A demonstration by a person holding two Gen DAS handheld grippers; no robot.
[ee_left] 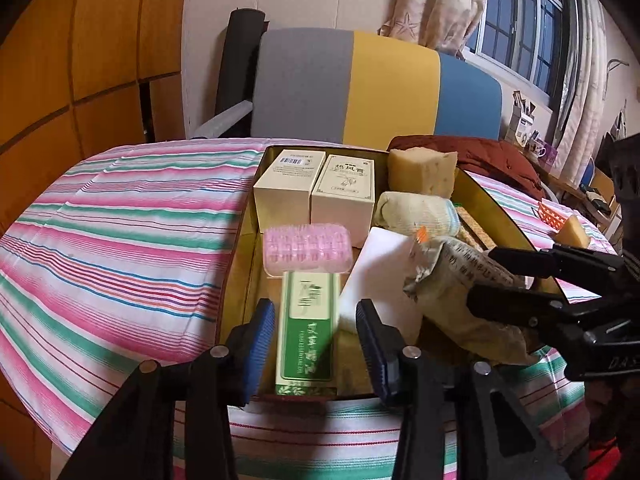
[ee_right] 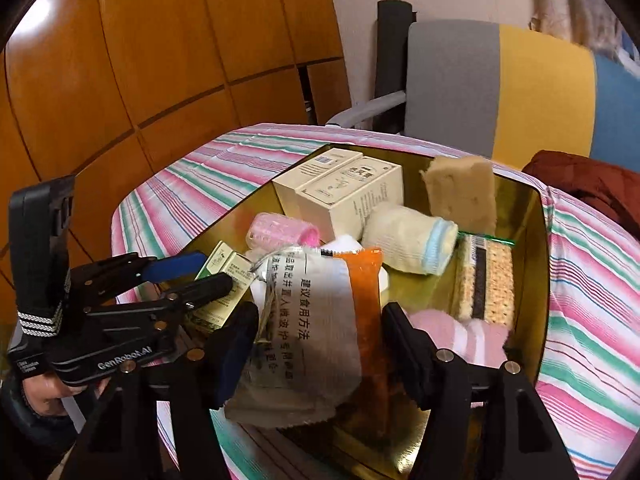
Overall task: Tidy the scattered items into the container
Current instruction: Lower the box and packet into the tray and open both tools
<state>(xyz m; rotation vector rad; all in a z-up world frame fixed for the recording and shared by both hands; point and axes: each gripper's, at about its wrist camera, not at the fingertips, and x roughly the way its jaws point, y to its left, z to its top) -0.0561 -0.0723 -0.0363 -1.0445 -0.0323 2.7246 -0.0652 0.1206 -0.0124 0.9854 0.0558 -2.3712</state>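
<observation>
While our right tongs (ee_right: 320, 344) stand part open around the food packet (ee_right: 320, 320) above the gold tin (ee_right: 536, 240), we should lower it gently; left tongs (ee_left: 316, 340), slightly parted, straddle the green box (ee_left: 308, 336) at six o'clock.

Gold container (ee_left: 496, 204) holds boxes, green box (ee_left: 306, 336), and grey-orange packet (ee_right: 320, 328).

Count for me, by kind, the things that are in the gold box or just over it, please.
Cardboard boxes: 3 (left cream box, right cream box, green box)
Sponge blocks: 2 (yellow sponge, white sponge)
Socks: 2 (cream sock, pink sock)
Packets: 2 (cracker packet, orange-and-white packet)
Rollers: 1 (pink roller)
Total: 10
</observation>
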